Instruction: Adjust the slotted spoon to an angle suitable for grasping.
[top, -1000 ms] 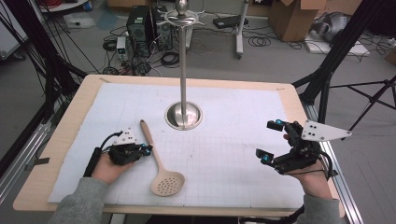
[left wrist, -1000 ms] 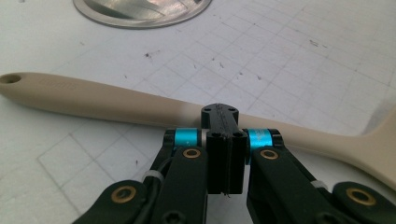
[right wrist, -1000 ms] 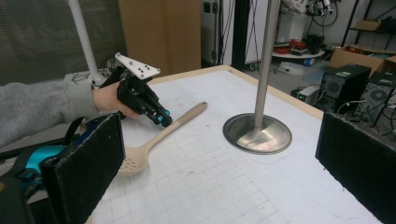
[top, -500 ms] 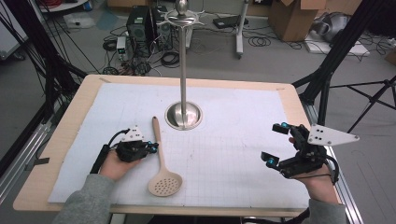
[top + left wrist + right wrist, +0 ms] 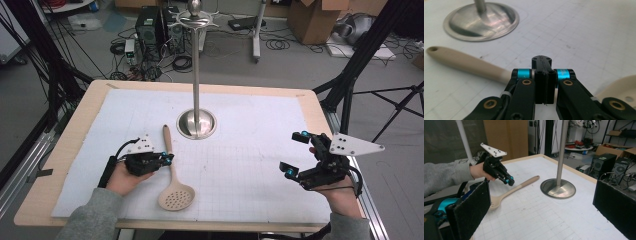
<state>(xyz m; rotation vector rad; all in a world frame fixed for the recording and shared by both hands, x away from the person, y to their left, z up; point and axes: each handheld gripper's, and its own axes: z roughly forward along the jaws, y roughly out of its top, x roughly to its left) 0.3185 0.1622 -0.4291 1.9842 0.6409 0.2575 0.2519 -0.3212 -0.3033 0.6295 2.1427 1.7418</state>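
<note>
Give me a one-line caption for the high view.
Left tongs, shut, beside the slotted spoon's handle; right tongs open near the table's right edge; steel stand between.

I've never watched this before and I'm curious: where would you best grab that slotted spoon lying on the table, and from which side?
Probably the handle's middle. The slotted spoon lies flat, its slim straight handle pointing toward the metal stand; the wide perforated bowl is too broad. Come down from above, jaws open across the handle. The left gripper sits beside it, jaws closed.
</note>
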